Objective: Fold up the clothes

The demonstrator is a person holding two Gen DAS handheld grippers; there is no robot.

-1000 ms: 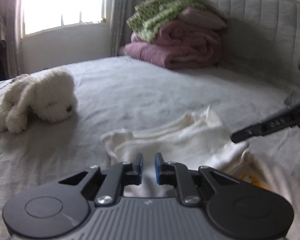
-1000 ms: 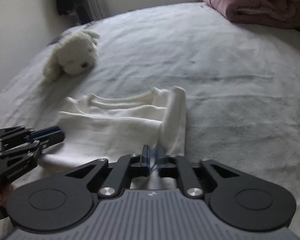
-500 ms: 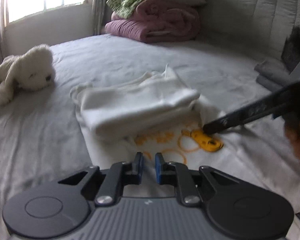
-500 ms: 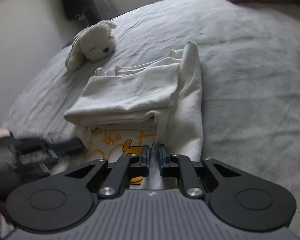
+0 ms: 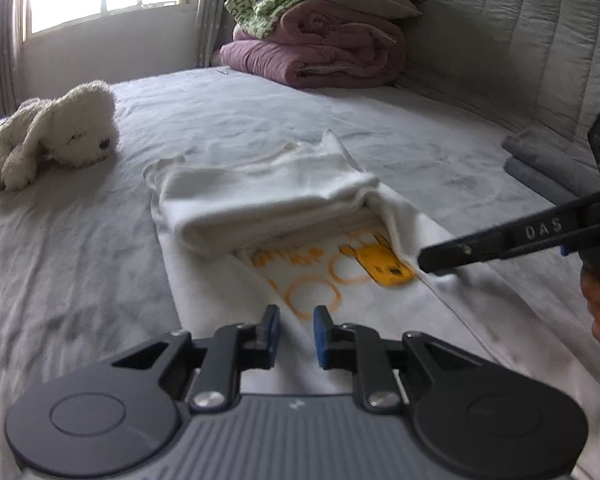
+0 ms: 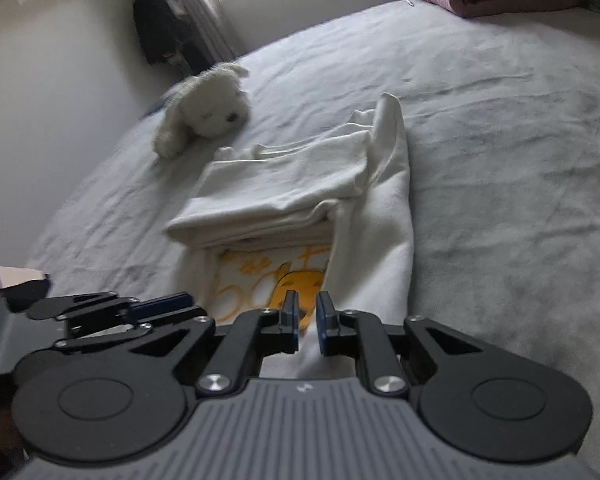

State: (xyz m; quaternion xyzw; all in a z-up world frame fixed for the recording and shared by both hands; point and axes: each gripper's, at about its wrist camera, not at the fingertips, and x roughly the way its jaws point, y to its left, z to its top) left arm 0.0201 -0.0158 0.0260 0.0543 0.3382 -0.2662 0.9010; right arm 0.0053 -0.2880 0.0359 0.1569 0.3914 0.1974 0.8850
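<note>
Beside the folded stack (image 5: 268,196), your left gripper (image 5: 296,330) is opening, empty; your right gripper (image 6: 307,322) pinches the shirt hem (image 6: 312,356) — tugging could topple the fold.

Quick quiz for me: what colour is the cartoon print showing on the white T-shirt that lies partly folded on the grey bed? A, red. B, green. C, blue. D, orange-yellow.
D: the print showing just in front of the folded-over part of the white T-shirt is orange-yellow, with ring shapes and a cartoon figure; the right wrist view shows the same colour.
</note>
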